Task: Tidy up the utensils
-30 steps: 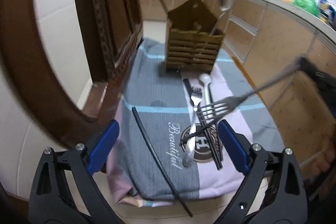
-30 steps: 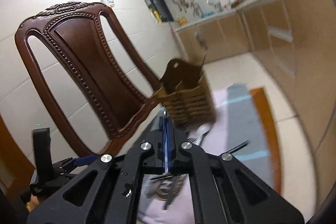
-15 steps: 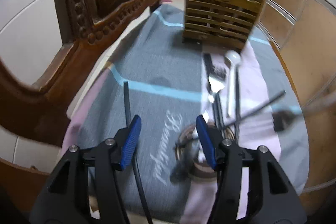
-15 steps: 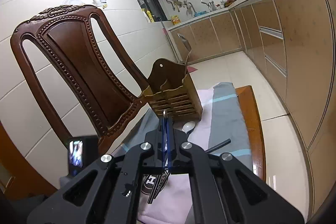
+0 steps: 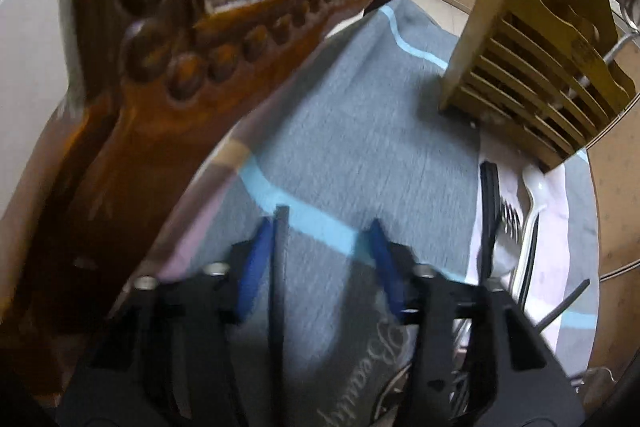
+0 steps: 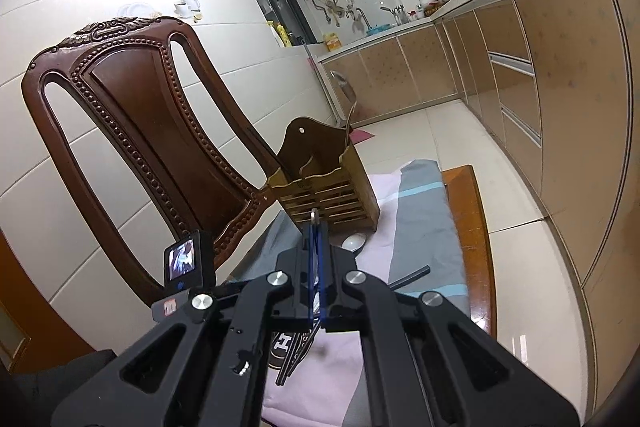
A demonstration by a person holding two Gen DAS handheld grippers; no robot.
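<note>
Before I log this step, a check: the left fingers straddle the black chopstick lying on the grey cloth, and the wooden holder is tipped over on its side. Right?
Not quite. The holder stands upright on the cloth, as the right wrist view shows. The rest holds: in the left wrist view the left fingers have been closing around the black chopstick, which lies on the cloth close to one pad.

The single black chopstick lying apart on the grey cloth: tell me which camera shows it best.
The left wrist view: the black chopstick runs between the left gripper pads, close beside the left pad. The right wrist view does not show it; the right gripper's body covers that part of the cloth.
</note>
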